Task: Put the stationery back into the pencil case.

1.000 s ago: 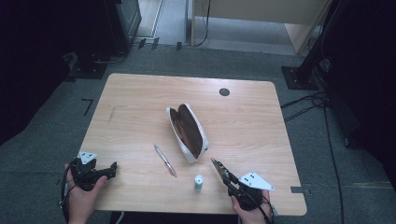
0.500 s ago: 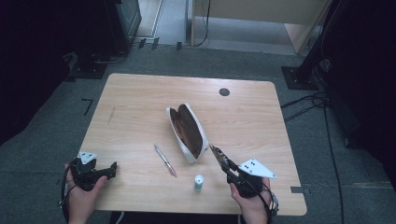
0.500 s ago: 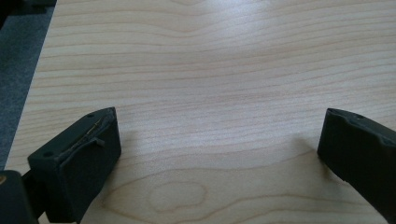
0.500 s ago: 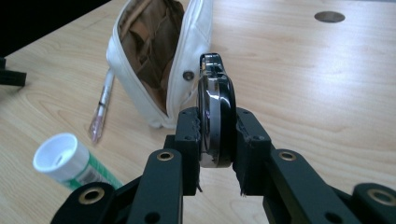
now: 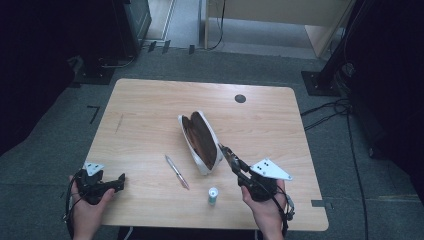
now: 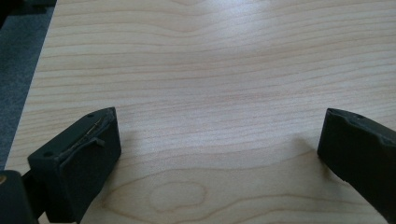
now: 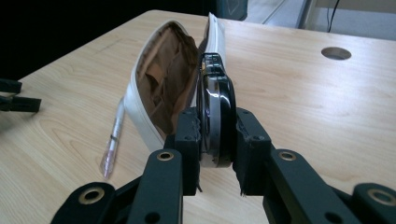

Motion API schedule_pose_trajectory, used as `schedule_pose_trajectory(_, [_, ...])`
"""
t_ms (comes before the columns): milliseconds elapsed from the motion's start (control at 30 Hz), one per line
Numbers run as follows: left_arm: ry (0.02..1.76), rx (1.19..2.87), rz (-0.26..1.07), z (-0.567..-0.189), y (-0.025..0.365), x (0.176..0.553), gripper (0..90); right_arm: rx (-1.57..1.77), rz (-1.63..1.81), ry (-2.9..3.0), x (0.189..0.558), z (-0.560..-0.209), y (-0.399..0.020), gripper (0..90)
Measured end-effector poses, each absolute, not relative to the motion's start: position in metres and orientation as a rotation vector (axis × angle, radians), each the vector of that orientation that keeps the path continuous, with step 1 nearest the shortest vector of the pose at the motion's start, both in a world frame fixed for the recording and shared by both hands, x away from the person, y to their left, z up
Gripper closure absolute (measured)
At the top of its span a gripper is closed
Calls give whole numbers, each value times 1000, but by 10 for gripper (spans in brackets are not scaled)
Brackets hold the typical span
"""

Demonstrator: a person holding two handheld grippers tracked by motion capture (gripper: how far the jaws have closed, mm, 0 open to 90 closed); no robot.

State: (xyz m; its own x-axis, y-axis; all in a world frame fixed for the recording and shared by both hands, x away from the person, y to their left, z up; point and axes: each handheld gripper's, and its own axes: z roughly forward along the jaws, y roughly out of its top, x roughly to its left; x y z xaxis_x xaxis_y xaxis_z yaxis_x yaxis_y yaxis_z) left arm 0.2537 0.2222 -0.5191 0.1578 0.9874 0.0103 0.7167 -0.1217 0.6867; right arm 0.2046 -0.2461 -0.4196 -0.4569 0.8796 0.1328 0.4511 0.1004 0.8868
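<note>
**At the pouch's near end, a clamped stapler**

Near the table's front edge, the right gripper (image 5: 231,159) pinches a black stapler (image 7: 215,109) between its pads, tip just beside the open white pouch (image 5: 200,141), which lies mid-table with its brown lining showing. A pen (image 5: 177,172) lies just left of the pouch; a small bottle (image 5: 213,195) stands beside the right hand, close under the arm's path. The left gripper (image 5: 107,184) rests at the front-left corner, jaws spread over bare wood. The table (image 5: 150,105) beyond the pouch is open up to a round hole (image 5: 240,98).
</note>
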Motion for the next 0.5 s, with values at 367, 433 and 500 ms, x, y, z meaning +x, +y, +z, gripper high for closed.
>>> schedule_pose_trajectory(367, [1614, 1901, 653, -519, 222, 254, 0, 1230, 1347, 1975, 219, -403, -225, 742])
schedule_pose_trajectory(433, [1615, 1901, 654, -519, 222, 254, 0, 1210, 1344, 1987, 226, -399, -218, 742])
schedule_pose_trajectory(500, [1615, 1902, 653, -519, 222, 254, 0, 1200, 1342, 1997, 230, -397, -213, 742])
